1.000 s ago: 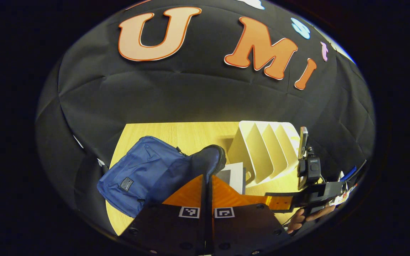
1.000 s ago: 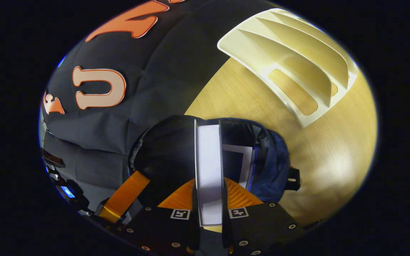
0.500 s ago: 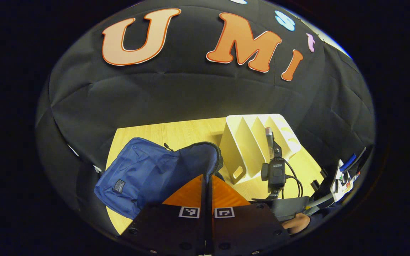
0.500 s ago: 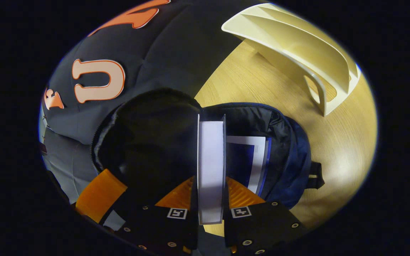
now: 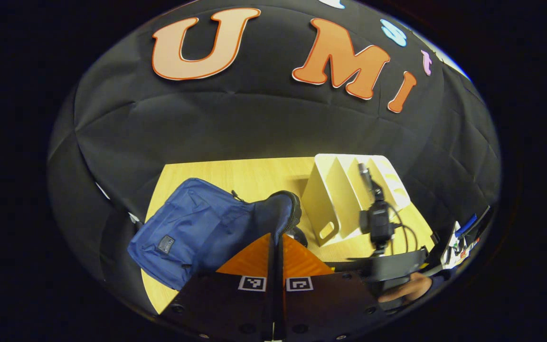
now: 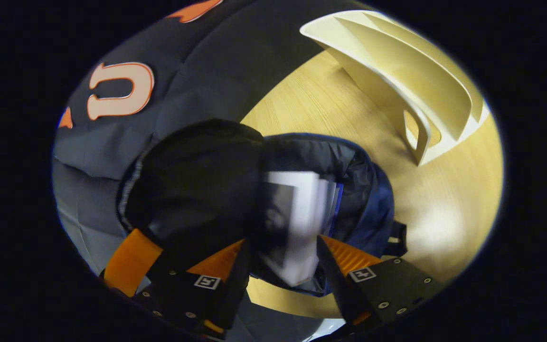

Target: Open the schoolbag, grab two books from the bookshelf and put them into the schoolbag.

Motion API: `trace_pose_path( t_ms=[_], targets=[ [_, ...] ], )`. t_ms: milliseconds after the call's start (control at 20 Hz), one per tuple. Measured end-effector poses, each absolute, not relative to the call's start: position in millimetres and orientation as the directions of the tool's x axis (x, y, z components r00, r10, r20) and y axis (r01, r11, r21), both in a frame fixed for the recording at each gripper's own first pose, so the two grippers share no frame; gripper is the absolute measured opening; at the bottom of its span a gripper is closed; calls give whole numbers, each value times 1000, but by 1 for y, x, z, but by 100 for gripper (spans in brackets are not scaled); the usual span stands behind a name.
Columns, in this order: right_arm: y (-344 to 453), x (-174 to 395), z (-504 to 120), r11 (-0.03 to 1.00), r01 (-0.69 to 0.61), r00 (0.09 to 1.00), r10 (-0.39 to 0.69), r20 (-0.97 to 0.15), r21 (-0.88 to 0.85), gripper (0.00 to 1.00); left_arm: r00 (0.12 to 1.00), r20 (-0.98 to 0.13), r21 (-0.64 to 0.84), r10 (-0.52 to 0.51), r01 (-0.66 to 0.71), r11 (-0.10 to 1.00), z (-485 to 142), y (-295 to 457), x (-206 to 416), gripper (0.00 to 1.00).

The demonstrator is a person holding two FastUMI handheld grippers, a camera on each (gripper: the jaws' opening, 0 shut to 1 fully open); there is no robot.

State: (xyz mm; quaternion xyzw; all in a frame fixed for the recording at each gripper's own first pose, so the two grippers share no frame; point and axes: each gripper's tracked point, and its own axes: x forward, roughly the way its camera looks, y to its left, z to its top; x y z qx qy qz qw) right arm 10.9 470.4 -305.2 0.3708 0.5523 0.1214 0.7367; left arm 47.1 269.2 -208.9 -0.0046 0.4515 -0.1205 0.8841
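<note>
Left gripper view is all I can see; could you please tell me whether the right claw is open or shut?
Observer: The right claw is open, its fingers spread to either side of a white book.
Operator: Thank you. Where is that book?
Observer: It sits, blurred, in the open mouth of the schoolbag.
Operator: Is anything else inside?
Observer: Yes, a second book with a blue edge lies beside it, against the dark lining.
</note>
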Motion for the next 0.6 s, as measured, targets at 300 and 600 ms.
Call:
trace_pose_path(
  t_ms=[300,600],
  targets=[
    [408,31,-265,795,102,495,481,-724,598,97,541,-815,-108,-208,210,972,-229,257,39,3],
    [294,56,-236,912,72,658,262,-706,405,97,537,-826,-77,-172,195,978,-232,234,21,18]
  ],
)
